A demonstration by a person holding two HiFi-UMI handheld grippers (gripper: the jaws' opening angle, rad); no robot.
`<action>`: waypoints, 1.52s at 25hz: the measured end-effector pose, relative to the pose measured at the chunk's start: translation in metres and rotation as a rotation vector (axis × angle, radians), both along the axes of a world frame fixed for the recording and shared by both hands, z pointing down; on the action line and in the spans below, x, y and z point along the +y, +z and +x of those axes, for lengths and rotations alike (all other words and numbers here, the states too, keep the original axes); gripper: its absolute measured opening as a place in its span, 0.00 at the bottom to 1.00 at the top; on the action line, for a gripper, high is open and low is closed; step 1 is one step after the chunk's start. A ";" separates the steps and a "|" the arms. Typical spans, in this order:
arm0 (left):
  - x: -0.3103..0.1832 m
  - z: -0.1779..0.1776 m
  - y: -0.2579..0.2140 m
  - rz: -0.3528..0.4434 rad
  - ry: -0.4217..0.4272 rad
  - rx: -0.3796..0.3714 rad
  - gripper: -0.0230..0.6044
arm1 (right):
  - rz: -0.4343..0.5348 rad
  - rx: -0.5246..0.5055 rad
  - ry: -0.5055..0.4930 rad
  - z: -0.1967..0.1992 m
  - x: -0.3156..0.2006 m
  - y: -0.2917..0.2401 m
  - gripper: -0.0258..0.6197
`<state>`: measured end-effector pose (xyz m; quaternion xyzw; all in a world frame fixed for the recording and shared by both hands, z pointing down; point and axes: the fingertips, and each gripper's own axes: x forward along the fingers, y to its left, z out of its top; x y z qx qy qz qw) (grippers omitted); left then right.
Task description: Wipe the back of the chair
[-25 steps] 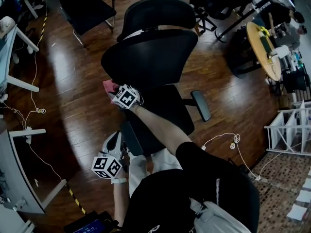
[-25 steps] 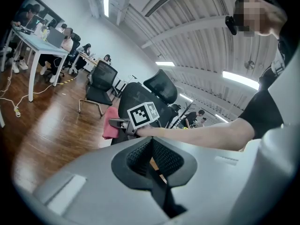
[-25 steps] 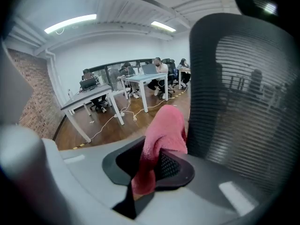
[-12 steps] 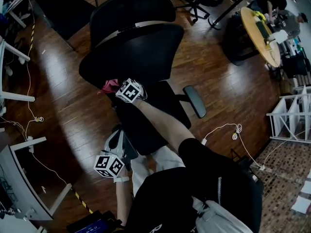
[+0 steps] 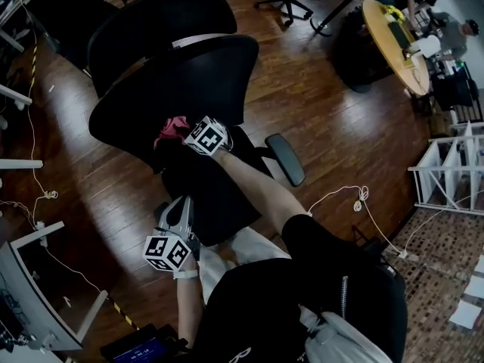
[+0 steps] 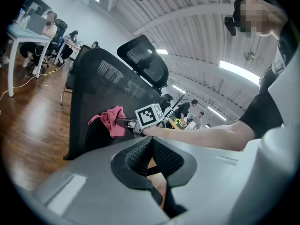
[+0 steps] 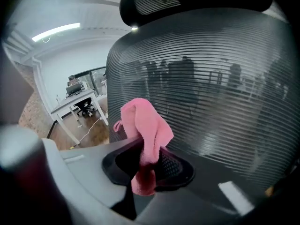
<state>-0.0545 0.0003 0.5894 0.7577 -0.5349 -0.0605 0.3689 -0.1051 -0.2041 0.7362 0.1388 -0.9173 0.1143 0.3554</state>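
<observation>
Now the right gripper (image 7: 151, 162) clamps a pink cloth (image 7: 143, 125) against the lower part of the black mesh chair back (image 7: 225, 93), while the left gripper (image 6: 151, 159), jaws together and empty, hangs beside the seat (image 5: 215, 195).

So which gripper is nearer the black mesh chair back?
Right. The right gripper, holding a pink cloth, is at the black mesh chair back; the left gripper hangs lower, by the seat.
</observation>
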 end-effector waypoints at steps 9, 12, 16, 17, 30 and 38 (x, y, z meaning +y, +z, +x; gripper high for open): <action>-0.034 0.055 0.005 0.005 0.053 0.009 0.02 | 0.012 0.029 0.157 0.099 -0.065 0.004 0.12; -0.043 0.067 0.004 0.011 0.066 0.014 0.02 | -0.002 0.037 0.256 0.135 -0.089 0.007 0.12; -0.053 0.081 0.003 0.011 0.076 0.014 0.02 | -0.037 0.025 0.352 0.175 -0.113 0.011 0.12; -0.056 0.085 0.002 0.012 0.079 0.014 0.02 | -0.043 0.022 0.373 0.184 -0.118 0.011 0.12; -0.052 0.092 0.001 0.010 0.087 0.013 0.02 | -0.052 0.064 0.800 0.307 -0.154 0.018 0.12; -0.037 0.073 -0.003 0.008 0.070 0.009 0.02 | -0.063 0.085 0.682 0.267 -0.132 0.032 0.12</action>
